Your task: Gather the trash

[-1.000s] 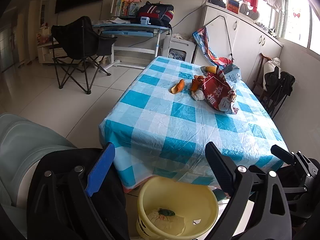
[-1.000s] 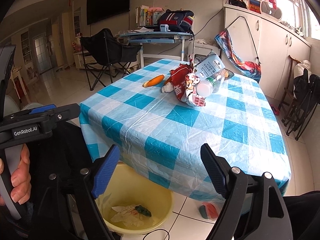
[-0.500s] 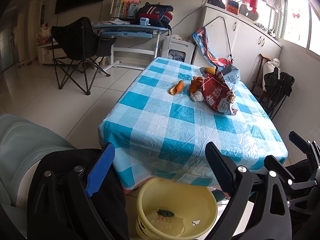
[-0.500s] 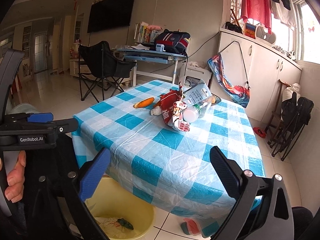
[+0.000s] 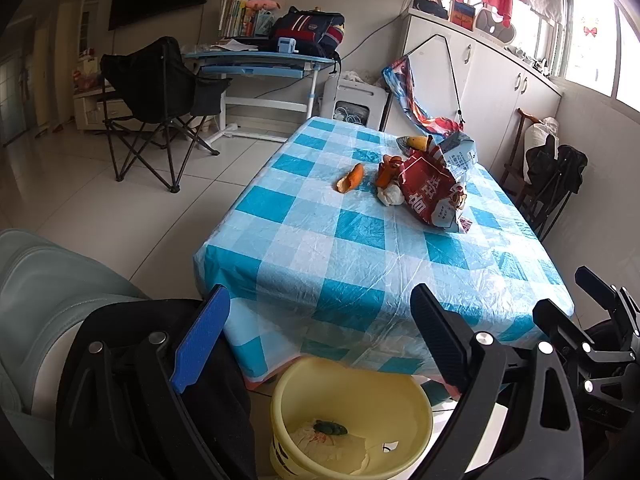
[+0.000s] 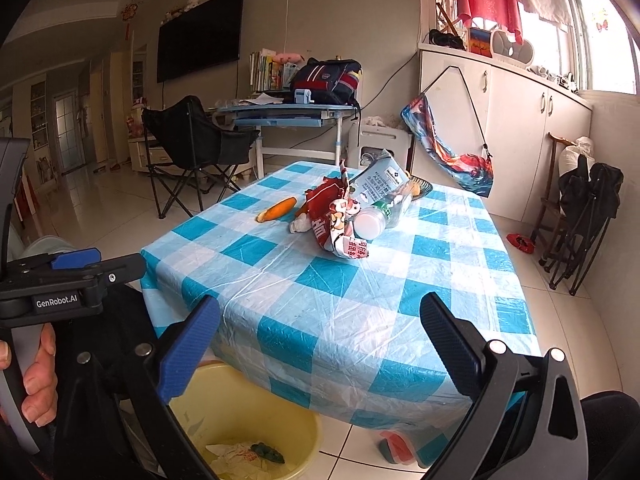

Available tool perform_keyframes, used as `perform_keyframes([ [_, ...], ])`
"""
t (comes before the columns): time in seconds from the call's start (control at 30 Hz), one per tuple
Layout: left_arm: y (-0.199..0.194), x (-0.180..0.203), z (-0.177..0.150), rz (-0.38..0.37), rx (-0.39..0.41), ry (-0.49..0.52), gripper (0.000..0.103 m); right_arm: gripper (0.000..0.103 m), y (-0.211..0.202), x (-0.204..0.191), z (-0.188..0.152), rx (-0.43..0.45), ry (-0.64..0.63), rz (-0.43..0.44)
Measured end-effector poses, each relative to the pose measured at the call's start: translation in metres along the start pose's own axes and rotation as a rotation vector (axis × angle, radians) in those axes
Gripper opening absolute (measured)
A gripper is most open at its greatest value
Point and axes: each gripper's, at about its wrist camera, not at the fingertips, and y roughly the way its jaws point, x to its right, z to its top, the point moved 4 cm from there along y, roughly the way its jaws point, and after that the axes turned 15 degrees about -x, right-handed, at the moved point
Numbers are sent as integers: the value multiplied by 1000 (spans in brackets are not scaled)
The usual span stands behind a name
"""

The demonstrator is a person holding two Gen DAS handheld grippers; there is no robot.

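Note:
A pile of trash lies on the far half of the blue-checked table (image 5: 360,264) (image 6: 360,280): a red snack bag (image 5: 430,190) (image 6: 332,220), an orange peel (image 5: 351,178) (image 6: 278,209), a white bottle (image 6: 378,216), a grey-blue carton (image 5: 460,152) (image 6: 380,176) and a crumpled white scrap (image 5: 390,196). A yellow bucket (image 5: 352,420) (image 6: 248,428) stands on the floor at the table's near edge, holding paper and a small green item. My left gripper (image 5: 316,336) hangs open above the bucket, empty. My right gripper (image 6: 320,344) is wide open and empty over the table's near edge.
A black folding chair (image 5: 160,92) and a blue desk (image 5: 260,60) with a backpack stand beyond the table. White cabinets (image 5: 500,80) line the right wall, with a dark folded chair (image 6: 588,220) beside them. A hand (image 6: 36,380) holds the left gripper's handle.
The right gripper has tilted upward, so the bucket sank in its view and the table pile moved nearer the middle; its jaws spread wider. The left gripper's view is unchanged.

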Motion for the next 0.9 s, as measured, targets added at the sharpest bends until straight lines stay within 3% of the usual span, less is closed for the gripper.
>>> perform_keyframes([
  [0.9, -1, 17, 4, 32, 14, 51, 88, 96, -6, 0, -3, 15, -22, 45],
])
